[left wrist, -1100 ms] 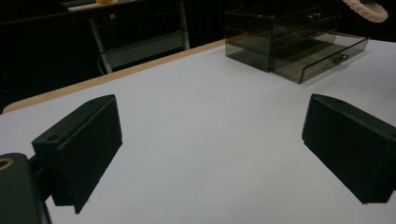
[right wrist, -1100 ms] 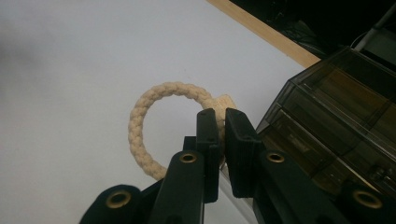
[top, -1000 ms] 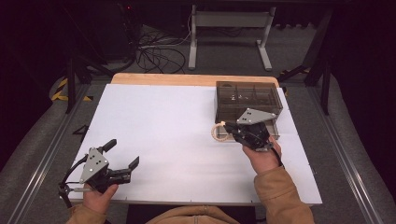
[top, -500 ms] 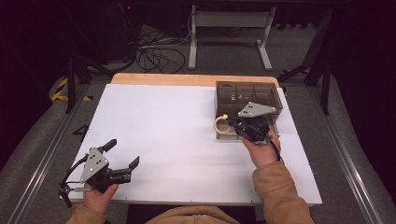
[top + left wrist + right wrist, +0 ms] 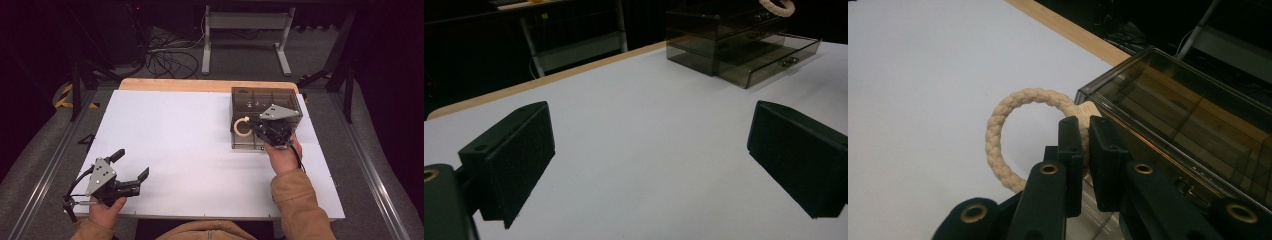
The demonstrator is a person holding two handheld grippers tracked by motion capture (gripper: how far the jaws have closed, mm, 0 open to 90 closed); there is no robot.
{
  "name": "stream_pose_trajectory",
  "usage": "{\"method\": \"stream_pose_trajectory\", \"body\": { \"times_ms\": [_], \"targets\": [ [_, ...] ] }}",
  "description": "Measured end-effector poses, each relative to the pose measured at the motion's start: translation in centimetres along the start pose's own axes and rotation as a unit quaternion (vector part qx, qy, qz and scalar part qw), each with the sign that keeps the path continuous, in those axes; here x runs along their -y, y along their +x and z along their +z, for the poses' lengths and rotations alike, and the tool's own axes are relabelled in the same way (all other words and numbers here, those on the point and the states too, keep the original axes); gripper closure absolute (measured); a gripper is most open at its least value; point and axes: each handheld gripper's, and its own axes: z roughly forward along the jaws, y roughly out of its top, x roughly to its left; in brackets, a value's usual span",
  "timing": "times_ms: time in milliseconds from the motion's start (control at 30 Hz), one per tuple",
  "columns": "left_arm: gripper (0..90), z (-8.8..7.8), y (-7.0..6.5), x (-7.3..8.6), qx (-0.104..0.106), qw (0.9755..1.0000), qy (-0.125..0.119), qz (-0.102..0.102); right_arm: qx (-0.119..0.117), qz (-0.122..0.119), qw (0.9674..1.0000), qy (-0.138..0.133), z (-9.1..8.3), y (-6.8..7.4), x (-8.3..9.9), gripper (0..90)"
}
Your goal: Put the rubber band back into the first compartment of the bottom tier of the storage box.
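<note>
A cream braided rope ring (image 5: 241, 126) hangs at the left front corner of a smoky clear drawer box (image 5: 265, 100). My right gripper (image 5: 253, 129) is shut on the ring's right side, above the box's pulled-out bottom drawer (image 5: 246, 143). In the right gripper view the two jaws pinch the ring (image 5: 998, 125) right beside the box's top corner (image 5: 1188, 115), the right gripper (image 5: 1085, 131) pointing along the box's edge. My left gripper (image 5: 131, 165) rests near the front left of the table, jaws wide apart and empty; the left gripper (image 5: 649, 165) faces the box (image 5: 714, 35) and the ring (image 5: 778, 6).
The white table top (image 5: 190, 130) spreads between the two hands. A wooden strip (image 5: 200, 85) runs along the far edge, with a metal stand and cables on the floor behind. The open drawer (image 5: 774, 55) juts from the box toward the person.
The right gripper has carried the rope ring away from the person, from the table in front of the drawer to above the drawer beside the box. The left gripper has stayed put.
</note>
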Motion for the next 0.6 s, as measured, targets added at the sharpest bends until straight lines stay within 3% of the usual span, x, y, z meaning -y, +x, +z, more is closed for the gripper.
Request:
{"method": "stream_pose_trajectory", "body": {
  "times_ms": [200,600],
  "targets": [
    [5.5,-0.04,0.00,0.01,-0.001,1.0000,-0.001,0.000,0.025,0.007,0.9997,0.003,0.03,-0.70,0.44,84.8],
    [5.5,-0.06,0.03,0.00,-0.002,1.0000,-0.002,-0.001,0.034,0.010,0.9993,0.012,0.26,-1.01,0.97,84.8]
  ]
}}
